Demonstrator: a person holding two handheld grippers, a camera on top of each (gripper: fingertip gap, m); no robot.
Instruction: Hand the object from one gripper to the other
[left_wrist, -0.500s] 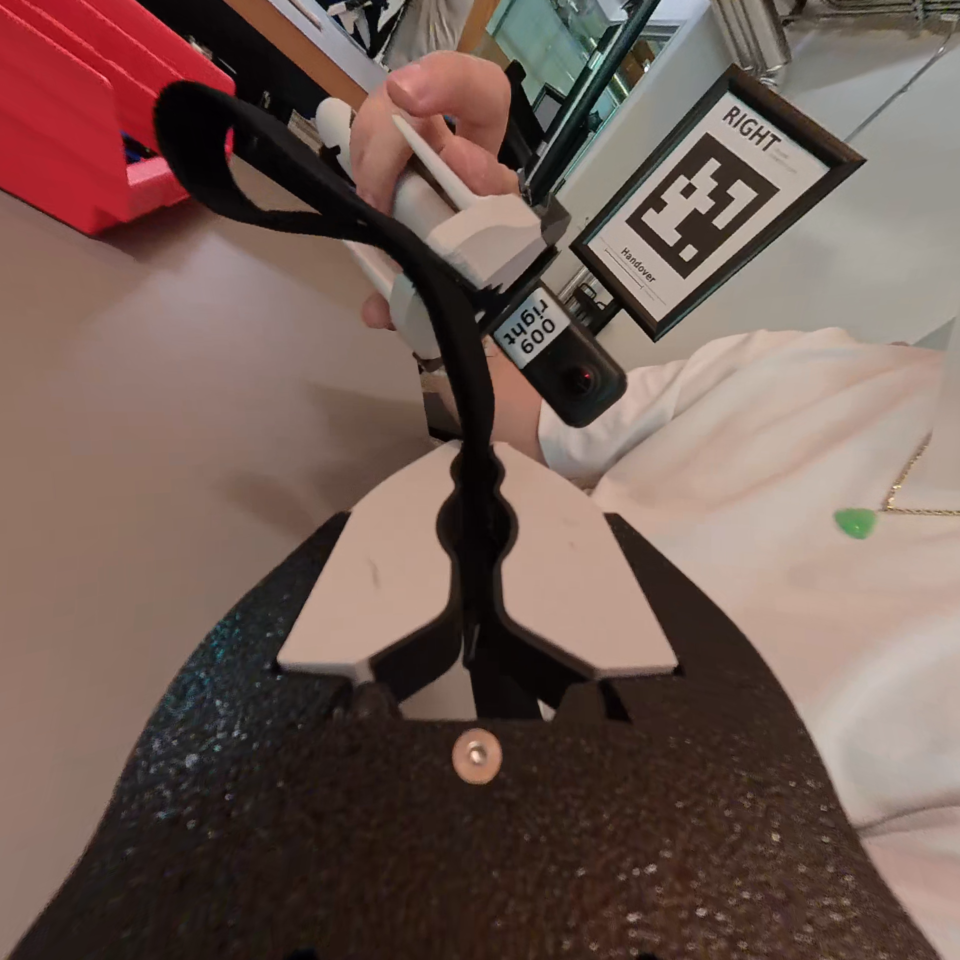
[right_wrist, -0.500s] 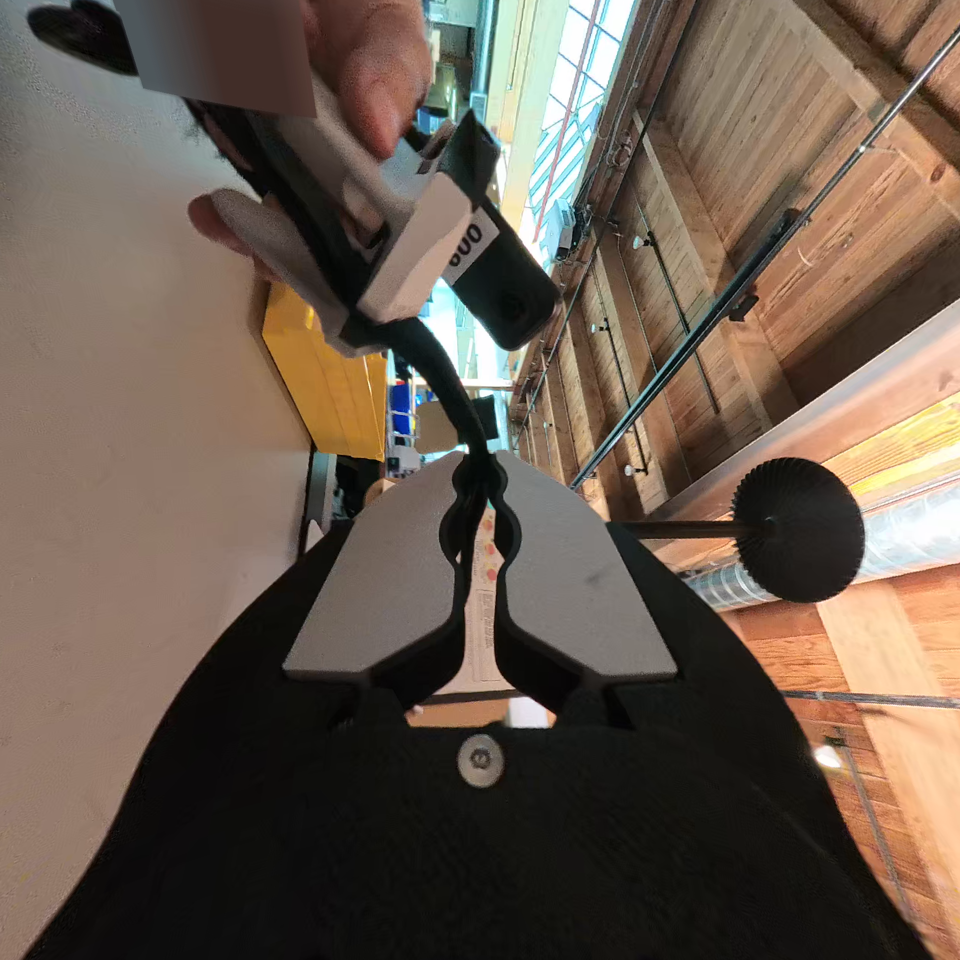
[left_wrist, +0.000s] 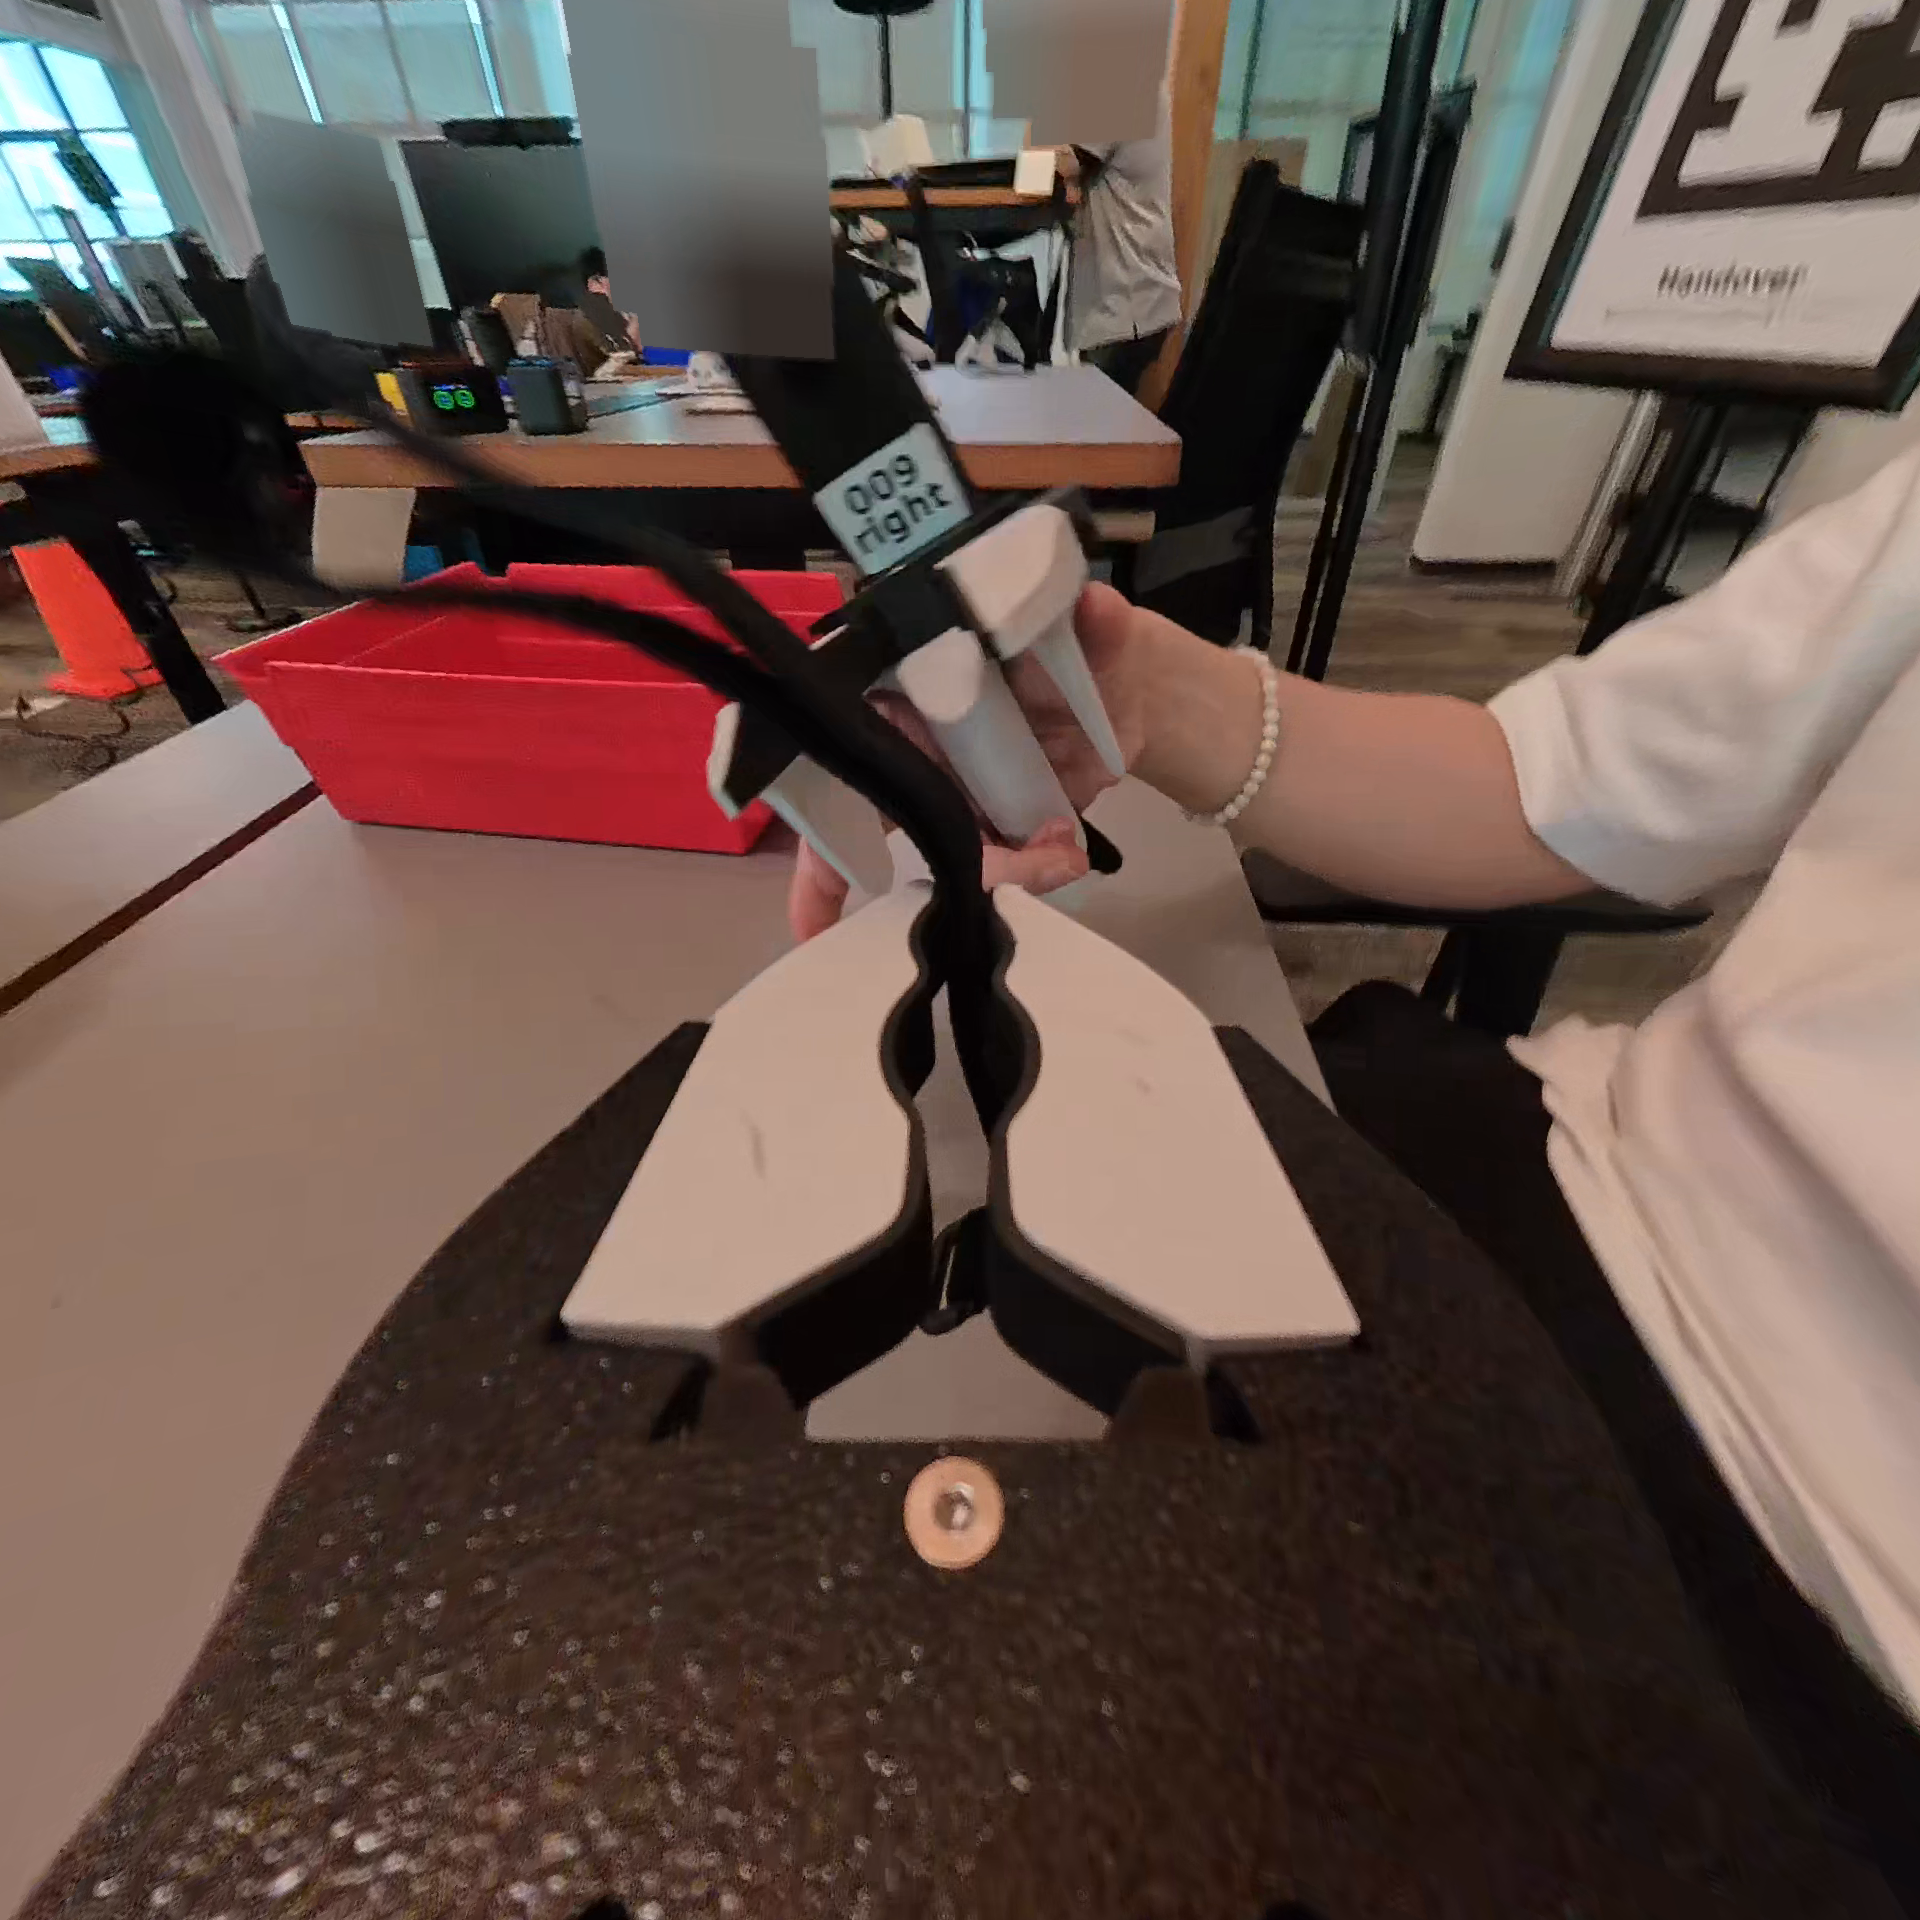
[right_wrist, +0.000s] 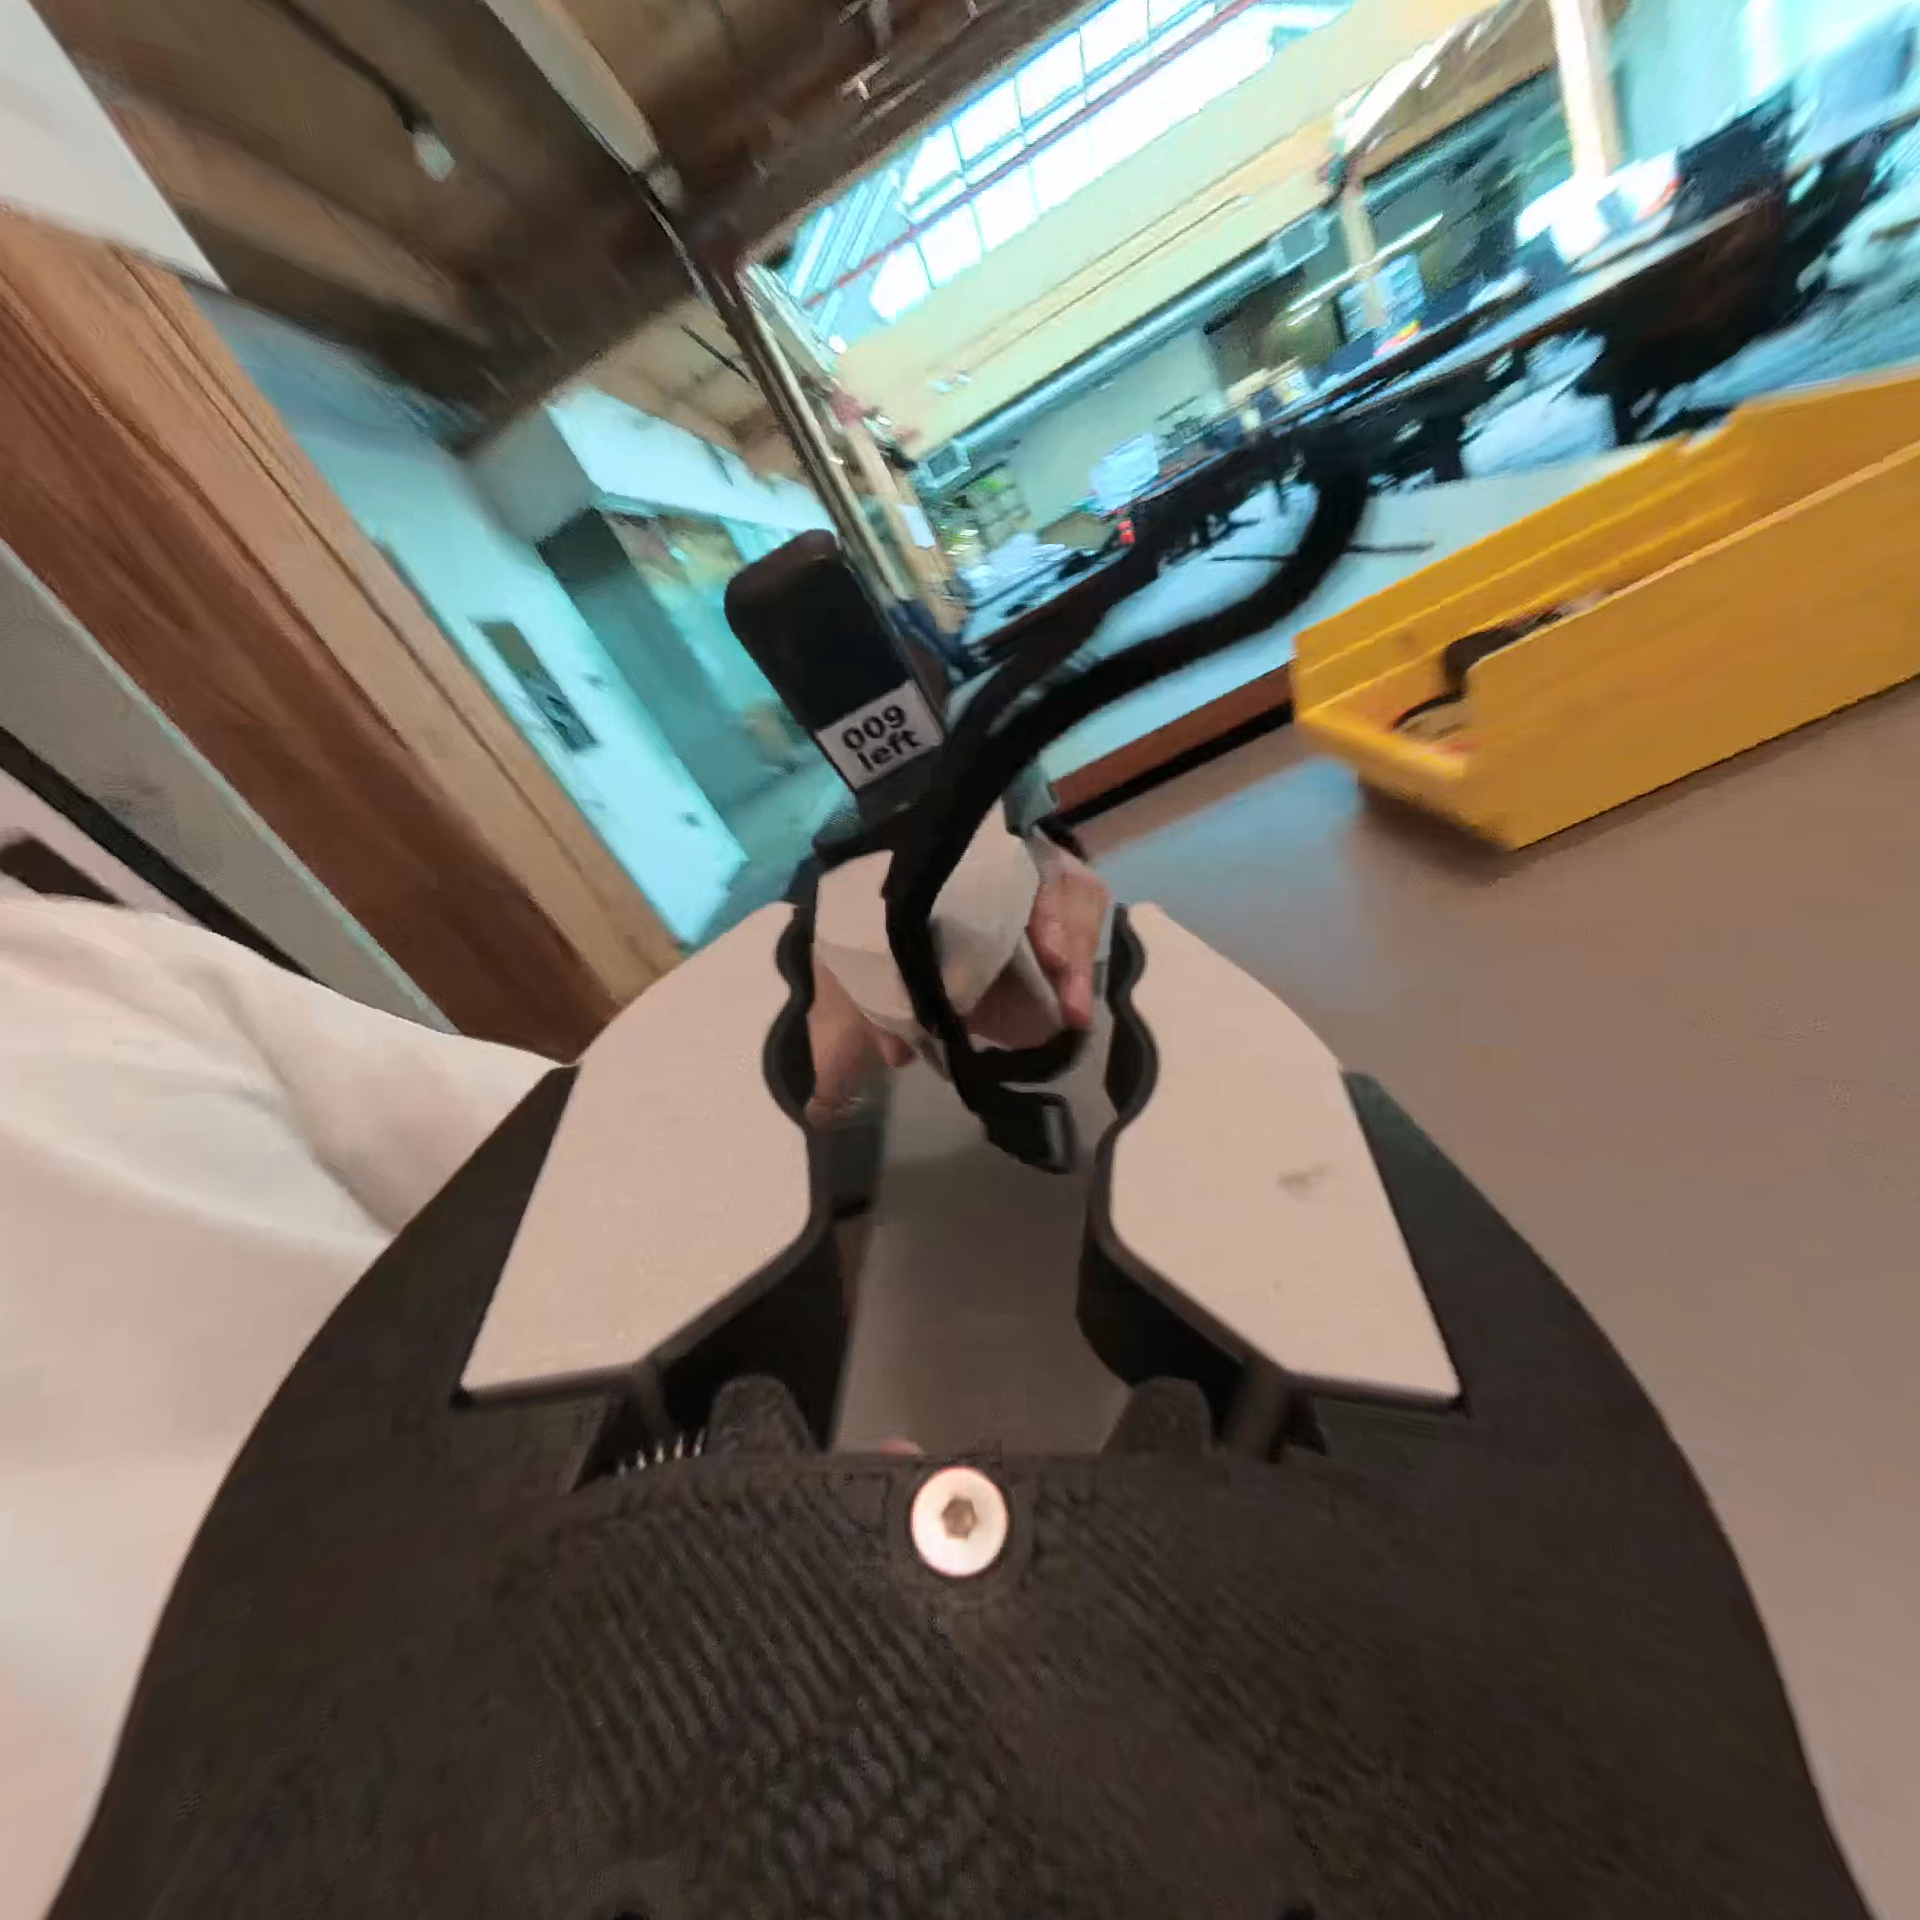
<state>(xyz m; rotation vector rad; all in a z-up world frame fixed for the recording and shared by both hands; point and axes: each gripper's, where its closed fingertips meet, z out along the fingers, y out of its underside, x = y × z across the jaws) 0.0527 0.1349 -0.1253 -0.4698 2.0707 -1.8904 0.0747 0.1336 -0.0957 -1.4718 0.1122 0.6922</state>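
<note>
The object is a black strap (left_wrist: 956, 987). My left gripper (left_wrist: 961, 914) is shut on it, and the strap arcs up and away to the left above the table. In the right wrist view the strap (right_wrist: 914, 914) hangs across the left gripper (right_wrist: 925, 987), which a hand holds straight ahead. The strap's buckle end (right_wrist: 1034, 1127) dangles in the gap between my right fingers without touching them. My right gripper (right_wrist: 961, 920) is open and empty. It also shows in the left wrist view (left_wrist: 966, 852), held in a hand just beyond my left fingertips.
A red bin (left_wrist: 499, 717) stands on the grey table (left_wrist: 312, 1091) at the back left. A yellow bin (right_wrist: 1610, 675) stands on the table (right_wrist: 1558, 1091) at the right. The person's white sleeve (left_wrist: 1714, 675) is on the right, and a framed sign (left_wrist: 1714, 187) stands behind.
My right gripper was shut on the strap and has opened and let go. My left gripper still holds the strap. Both grippers have swung round to level views over the table.
</note>
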